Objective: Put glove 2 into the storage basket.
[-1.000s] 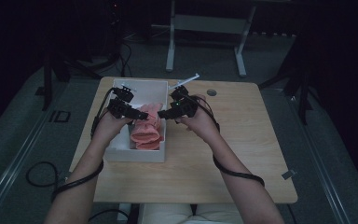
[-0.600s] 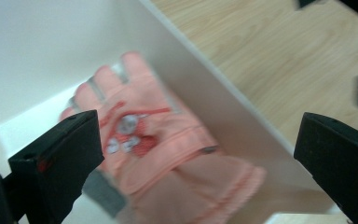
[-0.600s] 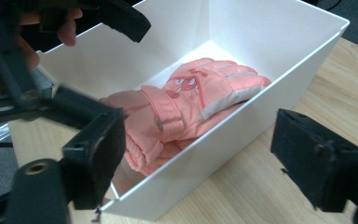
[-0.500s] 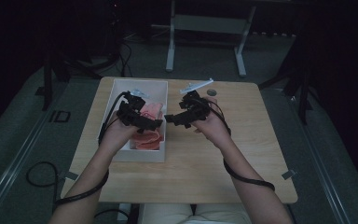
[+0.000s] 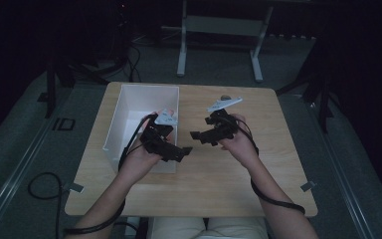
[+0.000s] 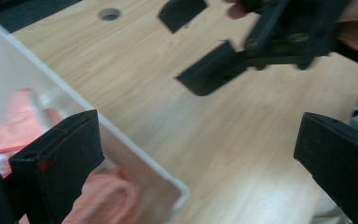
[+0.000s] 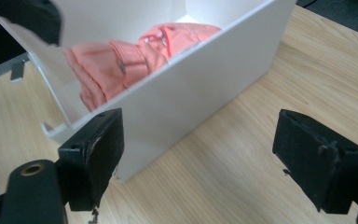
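The room around me is dark, with metal stand legs on the grey floor beyond a pale wooden table [image 5: 219, 169] that takes what light there is. On the left part of that table stands a white box [image 5: 144, 97], open at the top, and inside it lies a bundle of salmon-pink cloth [image 7: 135, 58], folded and bunched against the near wall; in my right gripper view I see it over the box's rim, with a small metal button or stud on one fold. My left gripper [image 5: 181, 152] hangs over the near right corner of the box, its tips out past the wall and above bare wood. Its jaws have just been opening and now stand wide apart with nothing between them; through the gap, in the left gripper view, I see the box corner, a bit of the pink cloth below, and the table beyond. My right gripper [image 5: 199, 137] hovers over the middle of the table, just beside the box and pointing toward it, close to the left gripper's tips but not touching them. Its jaws have likewise just been opening and are spread, empty, framing the box's white side wall. A small round hole [image 6: 109, 14] shows in the tabletop near the far edge.
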Action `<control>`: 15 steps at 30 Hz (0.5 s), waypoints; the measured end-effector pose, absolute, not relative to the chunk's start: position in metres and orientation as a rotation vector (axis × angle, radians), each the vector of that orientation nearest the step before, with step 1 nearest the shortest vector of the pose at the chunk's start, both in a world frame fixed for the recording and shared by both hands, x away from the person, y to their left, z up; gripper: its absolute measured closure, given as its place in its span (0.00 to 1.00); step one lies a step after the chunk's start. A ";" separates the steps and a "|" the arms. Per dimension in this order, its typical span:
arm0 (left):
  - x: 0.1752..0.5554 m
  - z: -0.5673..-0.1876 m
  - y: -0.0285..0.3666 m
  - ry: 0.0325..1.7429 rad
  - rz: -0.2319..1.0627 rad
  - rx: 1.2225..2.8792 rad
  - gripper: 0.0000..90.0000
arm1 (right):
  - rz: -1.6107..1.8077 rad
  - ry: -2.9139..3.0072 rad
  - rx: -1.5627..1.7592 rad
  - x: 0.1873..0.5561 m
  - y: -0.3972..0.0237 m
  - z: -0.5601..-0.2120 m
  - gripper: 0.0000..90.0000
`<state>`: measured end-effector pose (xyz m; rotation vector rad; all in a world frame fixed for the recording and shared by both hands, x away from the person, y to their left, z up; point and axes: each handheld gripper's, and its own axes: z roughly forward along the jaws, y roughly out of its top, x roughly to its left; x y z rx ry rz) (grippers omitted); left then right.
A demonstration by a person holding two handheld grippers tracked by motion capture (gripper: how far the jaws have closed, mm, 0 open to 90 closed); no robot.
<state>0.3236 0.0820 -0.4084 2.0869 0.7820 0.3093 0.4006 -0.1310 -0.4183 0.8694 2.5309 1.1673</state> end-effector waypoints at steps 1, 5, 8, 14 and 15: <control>0.321 -0.409 0.078 0.767 0.302 2.089 0.01 | 1.164 2.527 0.873 0.400 -0.134 -0.420 0.18; 0.310 -0.414 0.062 0.704 0.290 2.114 0.01 | 1.160 2.525 0.874 0.396 -0.145 -0.428 0.18; 0.305 -0.420 0.051 0.670 0.262 2.124 0.01 | 1.140 2.527 0.872 0.393 -0.151 -0.434 0.18; 0.299 -0.434 0.035 0.630 0.244 2.151 0.01 | 1.119 2.525 0.891 0.391 -0.160 -0.447 0.18; 0.298 -0.437 0.033 0.620 0.237 2.154 0.01 | 1.114 2.522 0.894 0.390 -0.161 -0.450 0.18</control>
